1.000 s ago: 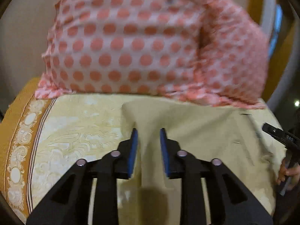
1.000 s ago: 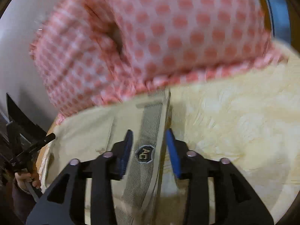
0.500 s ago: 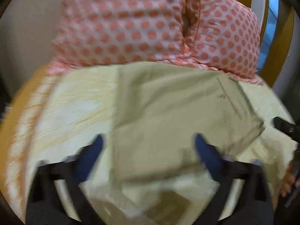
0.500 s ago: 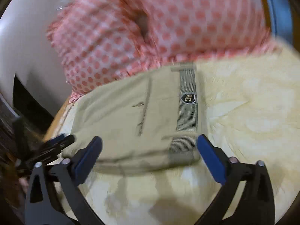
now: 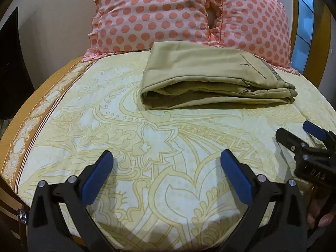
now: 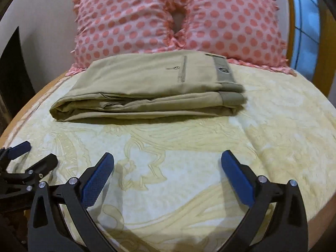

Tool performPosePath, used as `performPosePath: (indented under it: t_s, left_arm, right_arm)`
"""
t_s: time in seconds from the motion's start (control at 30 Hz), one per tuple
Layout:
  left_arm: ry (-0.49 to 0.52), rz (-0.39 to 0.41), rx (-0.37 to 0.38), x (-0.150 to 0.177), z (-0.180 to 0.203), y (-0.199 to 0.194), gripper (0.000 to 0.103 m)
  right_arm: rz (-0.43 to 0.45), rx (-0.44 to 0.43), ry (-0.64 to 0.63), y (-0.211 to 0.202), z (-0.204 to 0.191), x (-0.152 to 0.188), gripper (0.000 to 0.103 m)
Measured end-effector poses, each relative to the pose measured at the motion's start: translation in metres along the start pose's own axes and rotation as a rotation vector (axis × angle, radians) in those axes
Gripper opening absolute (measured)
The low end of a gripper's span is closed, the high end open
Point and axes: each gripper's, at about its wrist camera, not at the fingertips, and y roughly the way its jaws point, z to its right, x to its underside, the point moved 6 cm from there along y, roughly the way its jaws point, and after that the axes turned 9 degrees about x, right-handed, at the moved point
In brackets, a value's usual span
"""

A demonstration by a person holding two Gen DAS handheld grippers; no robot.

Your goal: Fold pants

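Observation:
The khaki pants lie folded in a flat stack of layers on the yellow patterned bedsheet, near the pillows. They also show in the right wrist view, waistband and logo patch at the right end. My left gripper is open and empty, well back from the pants over the sheet. My right gripper is open and empty, also back from the pants. Each gripper shows at the edge of the other's view: the right one, the left one.
Two pink polka-dot pillows lean against the wall behind the pants, also in the right wrist view. The sheet's orange border marks the left bed edge. A window is at the right.
Both grippers were nearly shut on the pants a second ago. They opened wide and pulled back toward me, leaving the folded pants lying on the bed.

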Motion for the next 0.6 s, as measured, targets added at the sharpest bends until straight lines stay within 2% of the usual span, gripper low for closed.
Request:
performPosePath:
  t_s: [0.6]
  left_arm:
    - [0.003,0.024,0.001,0.0003,0.0018,0.0013,0.101]
  right_arm:
    - [0.010,0.013,0.009,-0.0058,-0.0035,0.0064,0.102]
